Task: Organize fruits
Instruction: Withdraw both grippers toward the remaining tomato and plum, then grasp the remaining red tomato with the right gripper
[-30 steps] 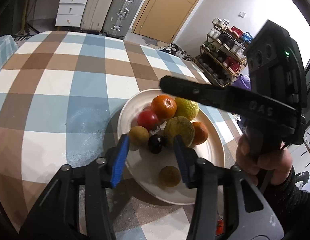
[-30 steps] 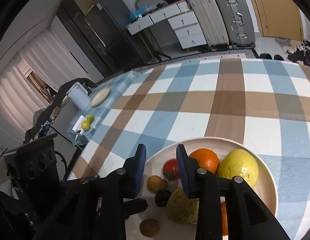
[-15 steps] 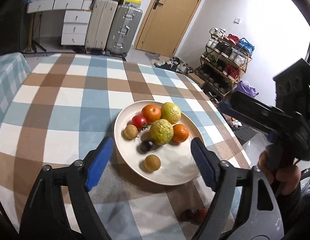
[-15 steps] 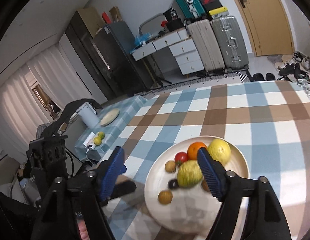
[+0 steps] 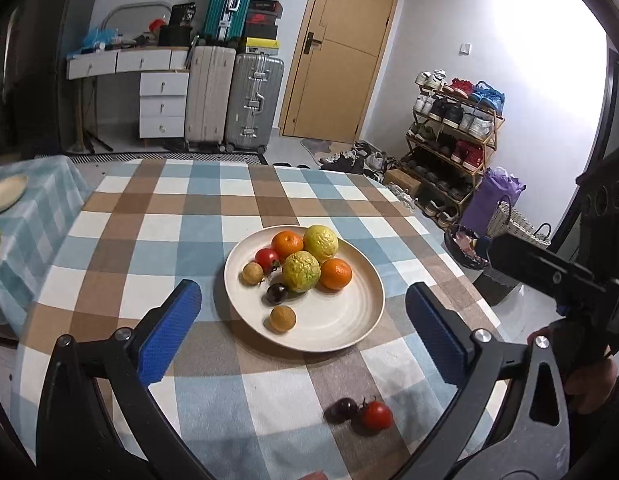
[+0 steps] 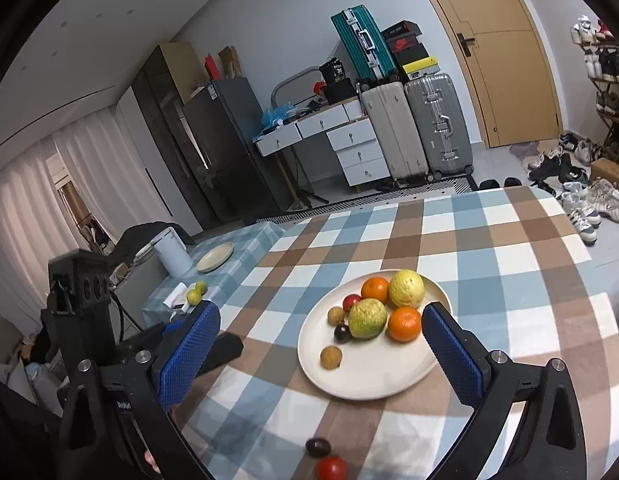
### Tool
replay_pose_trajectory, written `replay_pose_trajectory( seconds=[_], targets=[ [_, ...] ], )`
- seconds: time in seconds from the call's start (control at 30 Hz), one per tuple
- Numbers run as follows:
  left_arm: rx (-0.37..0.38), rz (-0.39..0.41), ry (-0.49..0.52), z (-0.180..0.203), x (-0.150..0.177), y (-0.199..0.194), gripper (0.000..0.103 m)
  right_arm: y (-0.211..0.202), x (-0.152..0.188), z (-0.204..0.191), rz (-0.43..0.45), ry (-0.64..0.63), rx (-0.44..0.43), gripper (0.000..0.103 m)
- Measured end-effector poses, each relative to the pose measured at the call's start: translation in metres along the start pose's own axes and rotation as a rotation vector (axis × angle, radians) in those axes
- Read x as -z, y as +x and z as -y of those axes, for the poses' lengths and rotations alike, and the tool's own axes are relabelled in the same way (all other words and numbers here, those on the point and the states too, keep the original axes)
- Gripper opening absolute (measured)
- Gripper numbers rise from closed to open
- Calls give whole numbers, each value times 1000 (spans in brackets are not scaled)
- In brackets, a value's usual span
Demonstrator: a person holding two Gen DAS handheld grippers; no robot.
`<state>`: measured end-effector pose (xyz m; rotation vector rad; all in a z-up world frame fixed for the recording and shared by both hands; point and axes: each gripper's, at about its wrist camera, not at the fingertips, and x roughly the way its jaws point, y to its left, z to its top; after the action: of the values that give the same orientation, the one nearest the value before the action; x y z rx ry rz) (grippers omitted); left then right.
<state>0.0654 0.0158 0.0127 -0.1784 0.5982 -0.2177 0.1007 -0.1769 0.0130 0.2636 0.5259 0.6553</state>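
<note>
A cream plate (image 5: 365, 320) on the checked tablecloth holds two oranges (image 5: 287, 243), a yellow citrus (image 5: 320, 243), a green-yellow fruit (image 5: 300, 272), a tomato (image 5: 266, 258), a dark plum (image 5: 276, 293) and two small tan fruits (image 5: 282, 319). Nearer me a dark fruit (image 5: 340, 410) and a red tomato (image 5: 376, 415) lie loose on the cloth. My left gripper (image 5: 303, 300) hangs back from the plate, its jaws opening wide with nothing between them. My right gripper (image 6: 320, 316) does the same over the plate (image 6: 389, 392), with the loose tomato (image 6: 330, 468) below it.
A side table (image 6: 245, 252) at the left carries a small plate (image 6: 215, 257), a white kettle (image 6: 171, 256) and yellow fruits (image 6: 194, 295). Suitcases (image 5: 253, 104), drawers and a door stand behind. A shoe rack (image 5: 453, 136) and baskets are beyond the table's right edge.
Both grippers have drawn back and up from the plate and their jaws have spread from nearly shut to wide. The loose dark fruit and tomato have come into view.
</note>
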Motion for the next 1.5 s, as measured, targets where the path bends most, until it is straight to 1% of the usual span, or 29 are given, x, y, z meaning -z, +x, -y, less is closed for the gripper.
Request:
replay_pose_trajectory(
  seconds=[0.27,0.43,0.6,0.83,0.97,1.07,1.13,1.23,1.33,1.4,1.43,1.5],
  targets=[
    [-21,14,16,10,24,-23,102,-31,31,-13,19,-42,38,103],
    [-39,25,-2,9,42,-31,102,-41,48,-15,20,-23,40,103],
    [-59,10,-11,4,60,-29,102,-39,67,-17,-12,-13,39,103],
    [-75,-37,-21,-3,86,-21,102,-28,95,-16,-70,-19,56,103],
    [-78,-50,-14,-5,97,-18,102,-17,109,-13,-112,-10,50,103],
    [-76,-66,-16,-6,105,-14,102,-10,118,-9,-134,2,21,103],
    [-76,-73,-16,-8,108,-12,102,-4,122,-7,-153,9,24,102],
    [-77,-81,-17,-11,111,-10,102,2,128,-4,-176,18,12,98],
    [-80,-86,-22,-14,113,-8,102,9,131,-3,-204,20,10,89],
    [-76,-90,-31,-17,114,-7,102,15,133,-2,-222,23,8,82],
    [-75,-92,-35,-18,114,-6,102,17,134,-2,-232,25,9,81],
    [-72,-98,-44,-20,114,-5,102,22,134,-2,-250,37,2,74]
  ],
)
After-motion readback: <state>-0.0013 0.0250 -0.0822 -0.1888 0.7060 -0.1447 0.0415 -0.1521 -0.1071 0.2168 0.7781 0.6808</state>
